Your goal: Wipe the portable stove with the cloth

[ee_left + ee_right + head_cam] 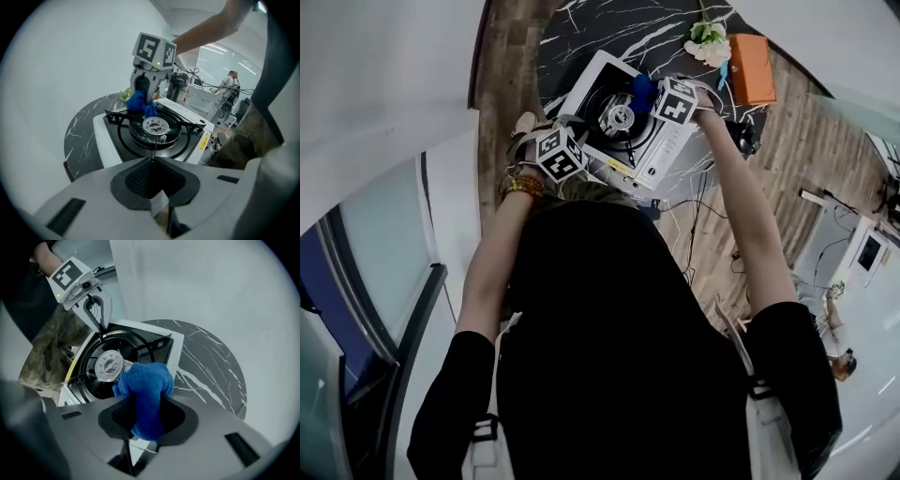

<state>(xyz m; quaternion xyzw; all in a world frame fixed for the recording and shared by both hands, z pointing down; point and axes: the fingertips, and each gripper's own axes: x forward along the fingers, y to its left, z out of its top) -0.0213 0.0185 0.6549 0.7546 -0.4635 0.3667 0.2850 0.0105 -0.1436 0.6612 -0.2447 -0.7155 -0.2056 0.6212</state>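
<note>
- Logged left gripper [152, 161] at lower centre of its view: jaws together, nothing seen between them, tips by the near rim of stove [107, 140].
- Logged right gripper [143, 411] clamped on cloth [145, 385] at frame centre, with a blue wad bulging past the pads just beside burner [108, 365]. Contact with stove not readable.
- Judged cloth soft, light and limp. Best pinched at a bunched fold, as now, leaving a loose pad to drag.
- Judged stove rigid but fairly light, likely to slide on table [211, 366]. Worth bracing at the rim, clear of the pan supports.
</note>
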